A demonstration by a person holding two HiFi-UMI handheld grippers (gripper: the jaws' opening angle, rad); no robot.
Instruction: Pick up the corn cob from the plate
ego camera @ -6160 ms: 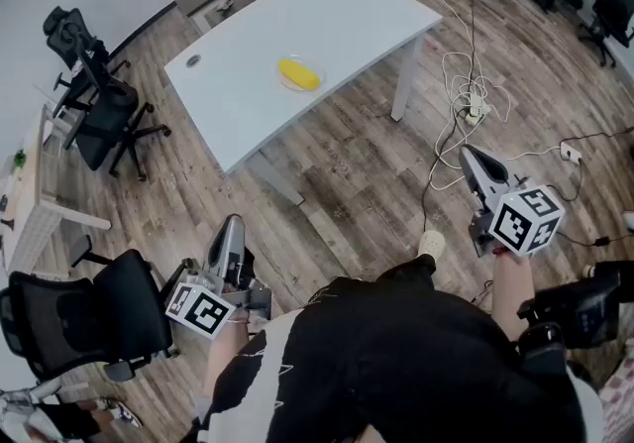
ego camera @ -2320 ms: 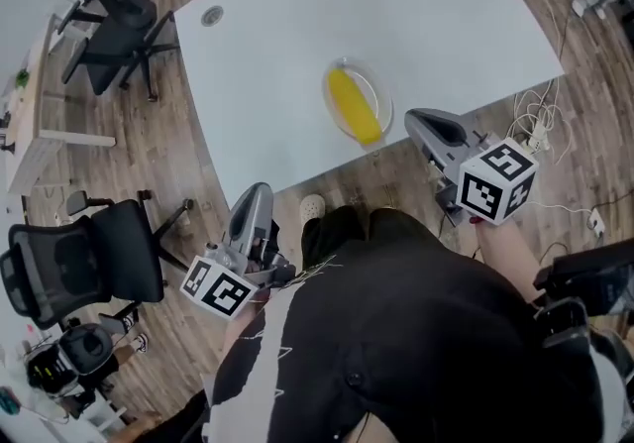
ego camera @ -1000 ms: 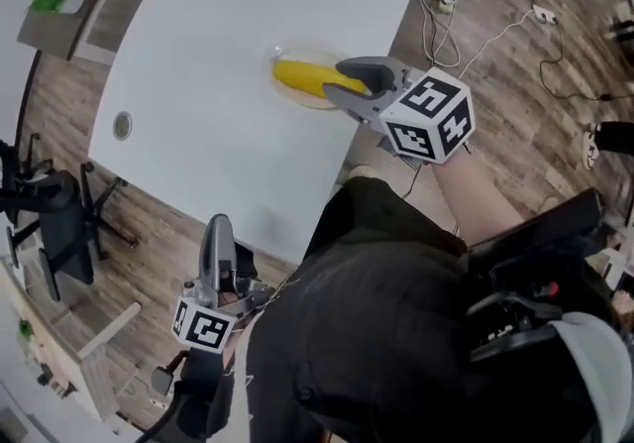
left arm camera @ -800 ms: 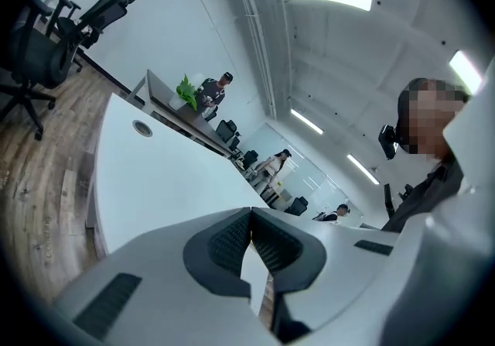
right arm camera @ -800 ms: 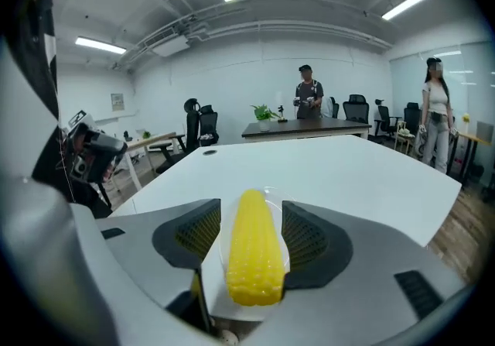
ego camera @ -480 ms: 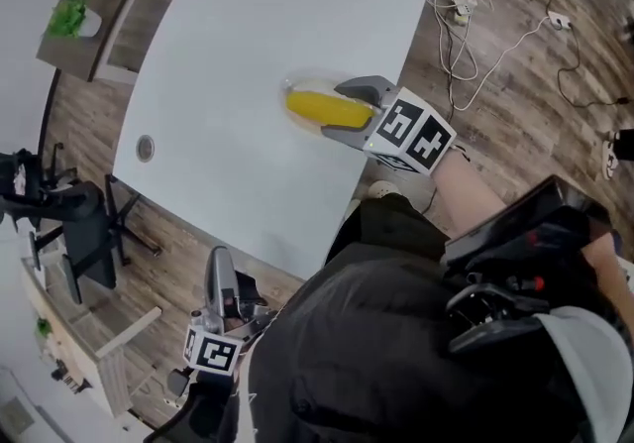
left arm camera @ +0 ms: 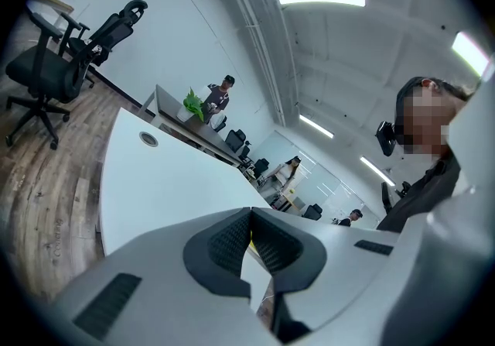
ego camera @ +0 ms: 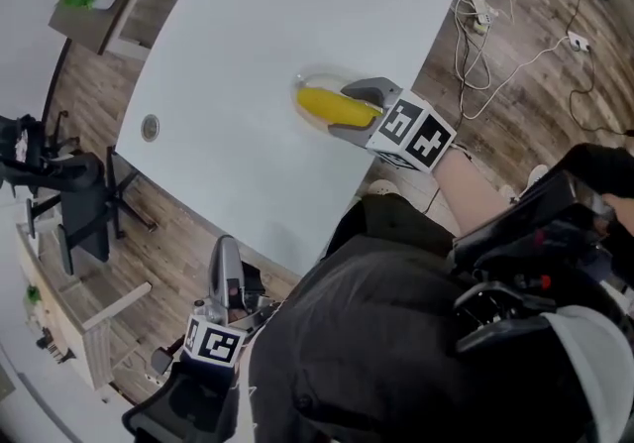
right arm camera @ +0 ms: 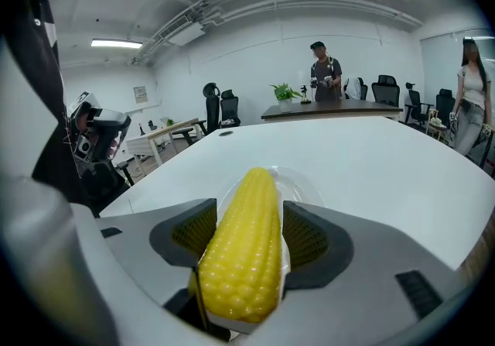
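- Right gripper view: your right tool is straddling the corn cob with its jaws spread. The cob is lying on the plate near the bench's edge facing you.
- You are setting the grasp, so the next move is calling for a firm squeeze, then a lift.
- Your left tool is hanging pressed together, off the bench.

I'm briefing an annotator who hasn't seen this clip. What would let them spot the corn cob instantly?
Find the big white table; near its edge closest to the person sits a clear plate. The corn cob, flanked by the right gripper, lies on it: the only yellow thing there.
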